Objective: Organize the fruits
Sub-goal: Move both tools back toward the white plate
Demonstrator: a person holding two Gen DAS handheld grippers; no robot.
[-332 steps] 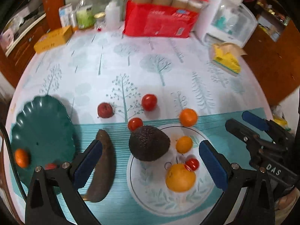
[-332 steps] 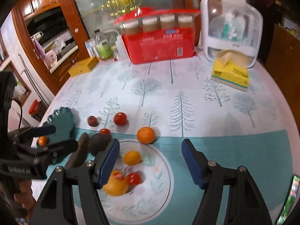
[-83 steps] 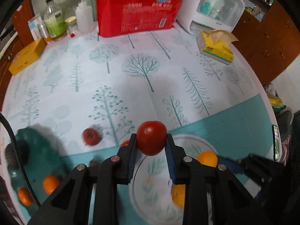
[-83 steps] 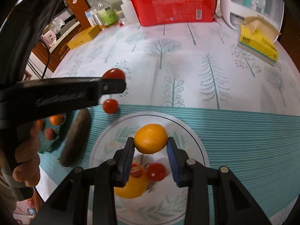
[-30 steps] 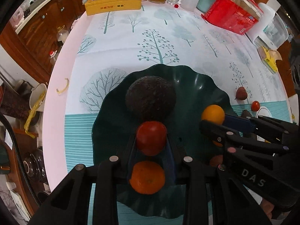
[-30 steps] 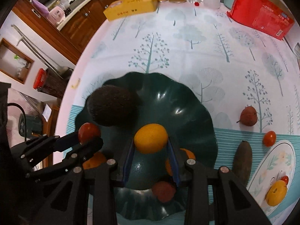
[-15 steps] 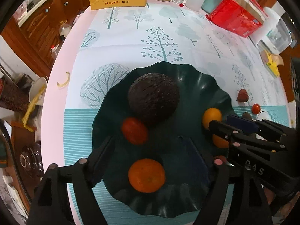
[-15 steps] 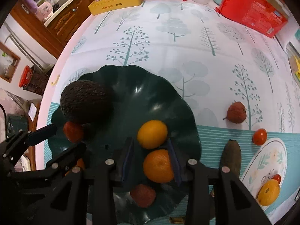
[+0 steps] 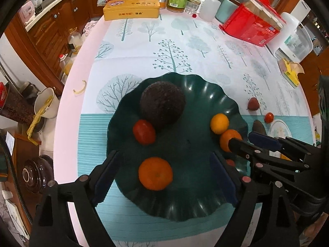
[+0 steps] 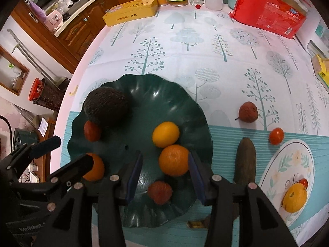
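Fruit lay gathered on the dark green scalloped plate beneath both my grippers, which I held pointing steeply down at it. My left gripper hung over the near part of the plate, its jaws wide apart and opening further, clamped on nothing; a big orange sat on the plate between the blue pads without touching either. Beyond it, a red tomato rested against the dark avocado. My right gripper came in from the right side over the same plate, its jaws partly apart and opening too. Another orange lay between its pads, close to the right one, though I could not tell if they touched. Just behind that sat a yellow-orange citrus, and a small reddish fruit lay near the plate's front edge. Off the plate, on the tree-print tablecloth, lay a lychee, a cherry tomato and a long dark fruit, beside the white plate.
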